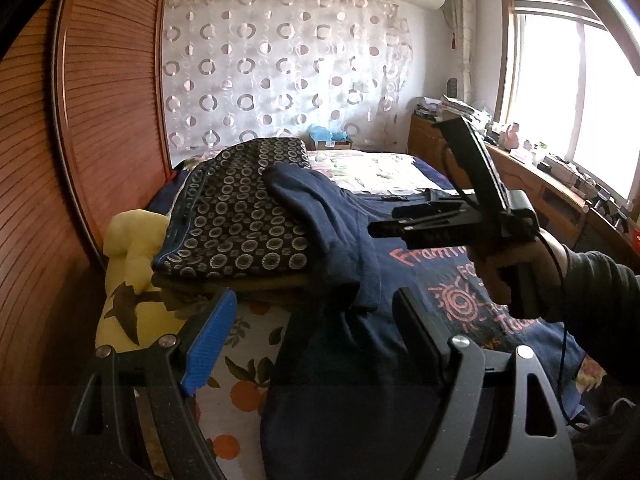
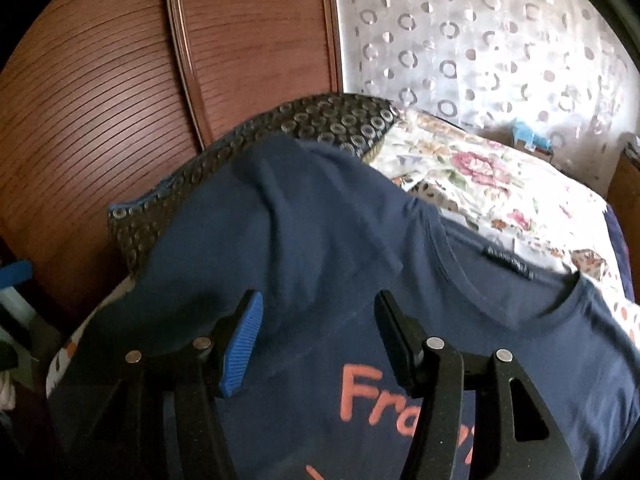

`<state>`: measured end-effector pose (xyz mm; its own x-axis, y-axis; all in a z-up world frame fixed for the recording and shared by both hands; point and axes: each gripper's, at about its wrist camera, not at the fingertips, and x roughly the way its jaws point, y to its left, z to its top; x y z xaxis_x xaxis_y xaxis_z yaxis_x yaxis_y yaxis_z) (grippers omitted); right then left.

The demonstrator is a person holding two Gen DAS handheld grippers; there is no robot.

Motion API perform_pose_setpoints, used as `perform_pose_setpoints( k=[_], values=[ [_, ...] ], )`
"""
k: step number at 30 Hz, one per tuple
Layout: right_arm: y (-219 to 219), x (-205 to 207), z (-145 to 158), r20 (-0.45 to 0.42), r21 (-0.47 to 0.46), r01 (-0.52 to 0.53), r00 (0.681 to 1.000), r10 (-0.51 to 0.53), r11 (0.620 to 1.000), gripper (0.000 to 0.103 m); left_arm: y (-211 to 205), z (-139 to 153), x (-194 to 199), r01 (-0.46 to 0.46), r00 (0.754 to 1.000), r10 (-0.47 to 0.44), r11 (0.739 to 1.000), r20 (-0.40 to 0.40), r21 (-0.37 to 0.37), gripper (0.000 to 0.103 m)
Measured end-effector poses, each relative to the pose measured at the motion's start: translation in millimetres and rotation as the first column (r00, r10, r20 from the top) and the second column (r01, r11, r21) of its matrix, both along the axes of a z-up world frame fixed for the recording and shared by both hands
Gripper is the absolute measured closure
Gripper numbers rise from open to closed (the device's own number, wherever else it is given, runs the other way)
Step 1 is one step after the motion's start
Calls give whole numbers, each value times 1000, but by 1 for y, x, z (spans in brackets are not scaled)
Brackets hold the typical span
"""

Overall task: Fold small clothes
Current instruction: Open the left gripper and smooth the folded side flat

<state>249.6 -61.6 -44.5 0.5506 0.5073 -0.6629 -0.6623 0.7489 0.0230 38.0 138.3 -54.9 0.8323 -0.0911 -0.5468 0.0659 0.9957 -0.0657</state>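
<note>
- Your left tool (image 1: 312, 320) sits nearest the lens, jaws spread wide and gripping nothing; one blue pad (image 1: 210, 344) shows on its left finger.
- Between those jaws hangs the sleeve edge of the navy T-shirt (image 1: 360, 248), but neither pad presses on it.
- Navy T-shirt lies spread on the bed (image 1: 372, 172), front up, with orange lettering and a spiral sun print.
- One sleeve of the shirt drapes up over the dark circle-patterned cushion (image 1: 240, 216), which lies just left of the shirt.
- Left of the cushion, a yellow cloth (image 1: 132, 252) with dark bird shapes hangs off the bed's edge.
- Your right tool (image 2: 318, 322) hovers just above the shirt's shoulder, left of the neckline and its label; jaws released, partway apart, no fabric pinched between them.
- From the left wrist view, the right tool (image 1: 384, 230) is above the shirt's print, held by your hand (image 1: 516, 268) in a dark sleeve.
- Beyond the shirt, toward the far wall, the bed shows a floral cover (image 2: 480, 176).
- A ribbed wooden wardrobe door (image 1: 100, 120) stands left of the shirt; a window (image 1: 560, 80) is to its right.
</note>
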Motion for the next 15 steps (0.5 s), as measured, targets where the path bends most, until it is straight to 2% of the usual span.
perform_pose_setpoints(
  k=[9,15],
  values=[
    [-44,-25,11,43,-39,52,998,-51,998,43,-2,1,38,30,999,-30,999,-19,12,24],
    [-76,-65,25,63,-97,115,992,-109,989,43,0,1,78,51,996,-50,999,-68,1,46]
  ],
)
